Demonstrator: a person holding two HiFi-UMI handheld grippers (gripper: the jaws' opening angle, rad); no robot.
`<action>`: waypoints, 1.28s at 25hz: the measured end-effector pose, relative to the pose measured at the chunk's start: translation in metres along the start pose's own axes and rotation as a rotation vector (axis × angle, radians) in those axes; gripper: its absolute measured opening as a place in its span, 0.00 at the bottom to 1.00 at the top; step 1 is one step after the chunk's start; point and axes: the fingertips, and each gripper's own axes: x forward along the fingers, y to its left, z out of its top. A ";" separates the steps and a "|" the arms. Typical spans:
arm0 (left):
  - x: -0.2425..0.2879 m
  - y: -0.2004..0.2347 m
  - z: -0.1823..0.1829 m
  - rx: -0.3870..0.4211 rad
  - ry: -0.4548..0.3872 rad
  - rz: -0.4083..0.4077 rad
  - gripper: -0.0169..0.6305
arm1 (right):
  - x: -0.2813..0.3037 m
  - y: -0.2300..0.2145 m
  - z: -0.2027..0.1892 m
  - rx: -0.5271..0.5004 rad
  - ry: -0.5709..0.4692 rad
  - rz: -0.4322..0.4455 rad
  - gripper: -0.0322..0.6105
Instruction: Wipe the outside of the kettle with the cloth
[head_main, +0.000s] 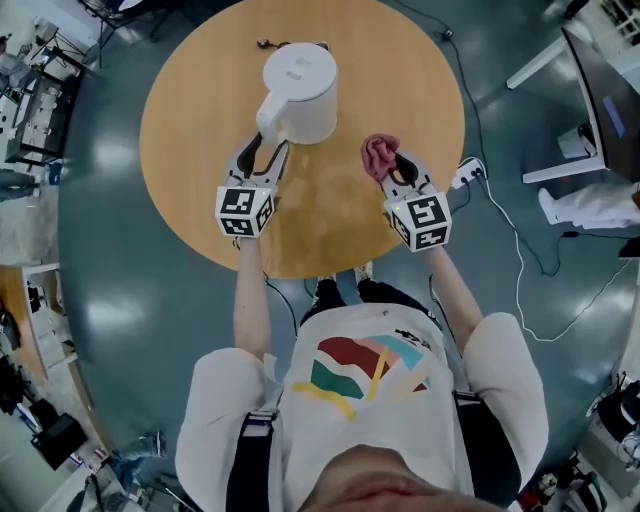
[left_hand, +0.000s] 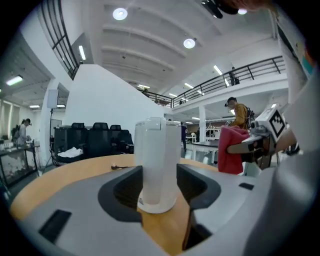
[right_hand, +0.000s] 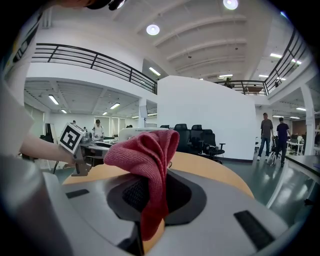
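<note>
The white kettle (head_main: 298, 92) stands upright on the far half of the round wooden table (head_main: 350, 225), lid on, with its handle turned near-left toward the person. The left gripper (head_main: 263, 152) is right at that handle. Its own view shows the jaws spread apart, with the kettle rising just past the tips and table showing beneath; I judge it is not gripped yet. To the kettle's right, near but not touching, the red cloth (head_main: 379, 155) is bunched and pinched tight in the right gripper (head_main: 392, 172), a fold hanging down between the jaws. So the kettle lies left and slightly far of the cloth, its tall axis vertical and its bare right wall the closest face. The coming move likely carries the cloth leftward onto that wall and strokes along it, while the left gripper, nearer the handle, could steady the kettle.
</note>
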 end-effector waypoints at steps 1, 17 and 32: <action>-0.002 -0.008 0.000 -0.015 -0.004 -0.028 0.42 | -0.002 -0.001 -0.001 0.002 -0.001 -0.004 0.12; 0.058 -0.134 0.013 0.020 -0.020 -0.391 0.35 | -0.046 -0.026 -0.012 0.067 0.011 -0.147 0.12; 0.102 -0.160 0.029 0.000 -0.116 -0.319 0.35 | -0.060 -0.073 -0.034 0.125 0.024 -0.208 0.12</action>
